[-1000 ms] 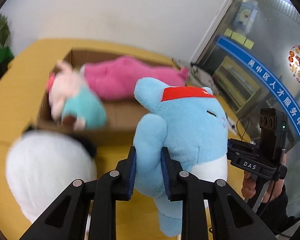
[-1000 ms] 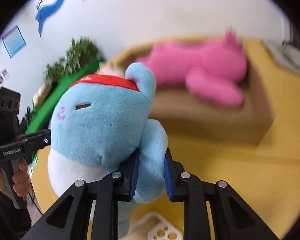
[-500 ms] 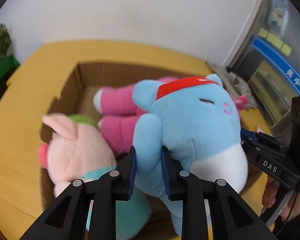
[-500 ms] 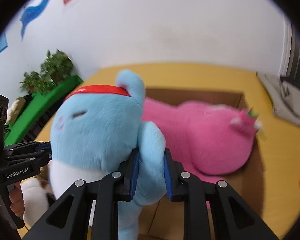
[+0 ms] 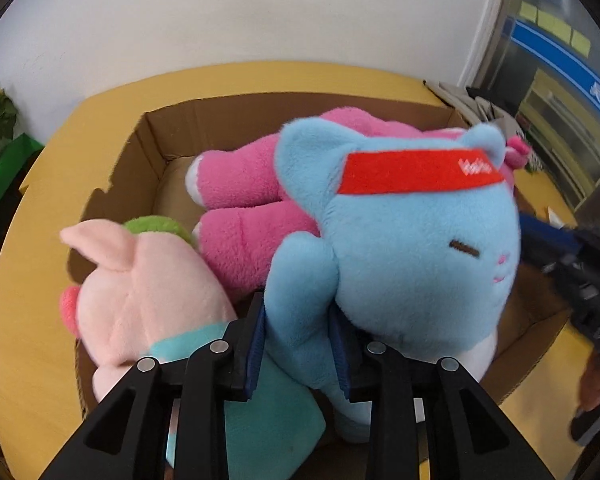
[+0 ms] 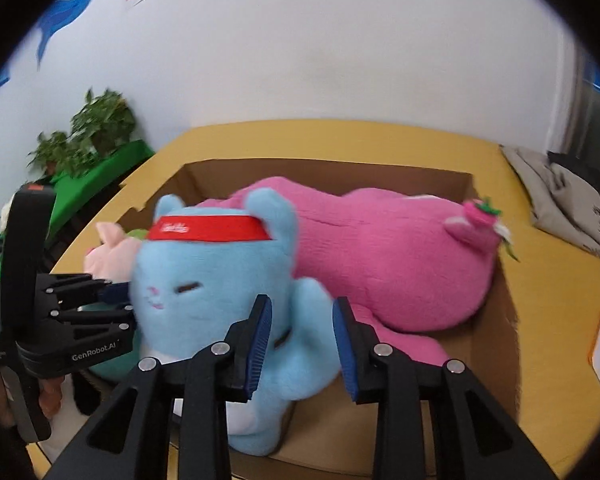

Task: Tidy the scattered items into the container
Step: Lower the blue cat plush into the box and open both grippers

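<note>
Blue pads of my left tool (image 5: 300,344) flank one arm of the blue plush (image 5: 412,264); its jaws are opening, the arm between them. My right tool (image 6: 302,344) is likewise opening, the other arm between pads no longer pressing. The plush sits low over the cardboard box (image 6: 496,320), against the pale pink plush (image 5: 148,292) and the long pink plush (image 6: 380,256) beyond. Three toys appear boxed on the yellow surface (image 5: 32,240); remaining strays are not visible.
</note>
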`<state>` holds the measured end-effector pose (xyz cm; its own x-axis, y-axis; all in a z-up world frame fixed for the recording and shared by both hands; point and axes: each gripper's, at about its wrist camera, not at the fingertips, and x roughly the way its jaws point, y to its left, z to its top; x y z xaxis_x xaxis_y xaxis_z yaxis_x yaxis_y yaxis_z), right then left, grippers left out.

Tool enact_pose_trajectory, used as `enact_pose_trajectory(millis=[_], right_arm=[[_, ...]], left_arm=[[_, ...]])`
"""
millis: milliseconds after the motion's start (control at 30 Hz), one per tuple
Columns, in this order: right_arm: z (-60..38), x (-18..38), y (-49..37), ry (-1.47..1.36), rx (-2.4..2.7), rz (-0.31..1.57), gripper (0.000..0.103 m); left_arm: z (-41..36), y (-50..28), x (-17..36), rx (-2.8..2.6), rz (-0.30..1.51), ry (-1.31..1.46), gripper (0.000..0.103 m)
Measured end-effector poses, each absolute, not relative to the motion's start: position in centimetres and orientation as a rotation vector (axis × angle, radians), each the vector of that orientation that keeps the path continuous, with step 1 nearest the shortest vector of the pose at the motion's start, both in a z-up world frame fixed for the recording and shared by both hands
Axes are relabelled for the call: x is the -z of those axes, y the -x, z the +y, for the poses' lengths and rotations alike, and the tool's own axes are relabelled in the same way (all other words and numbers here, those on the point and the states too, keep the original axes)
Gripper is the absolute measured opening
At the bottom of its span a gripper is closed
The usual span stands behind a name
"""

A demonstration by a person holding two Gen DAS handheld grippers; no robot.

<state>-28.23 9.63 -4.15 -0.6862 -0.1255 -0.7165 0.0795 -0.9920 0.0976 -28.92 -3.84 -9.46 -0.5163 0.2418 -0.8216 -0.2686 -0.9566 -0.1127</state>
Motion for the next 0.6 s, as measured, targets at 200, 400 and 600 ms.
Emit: enact_pose_trajectory(millis=[200, 400, 600], right_arm=[[7.8, 8.9, 29.0, -1.379, 2.814, 0.031, 0.030], [8.3, 4.7, 23.5, -1.158, 2.994, 0.037, 0.087], [7.6, 0.1, 17.4, -0.989, 3.045, 0.070, 0.087]], left_arm=[[-6.7, 22.5, 4.1, -2.592, -0.152, 1.115, 0.056], [-7.7, 15.9, 1.5, -2.688, -0.140, 0.942, 0.084], [-7.1, 12.5, 0.8, -2.723, -0.132, 0.883, 0.088]])
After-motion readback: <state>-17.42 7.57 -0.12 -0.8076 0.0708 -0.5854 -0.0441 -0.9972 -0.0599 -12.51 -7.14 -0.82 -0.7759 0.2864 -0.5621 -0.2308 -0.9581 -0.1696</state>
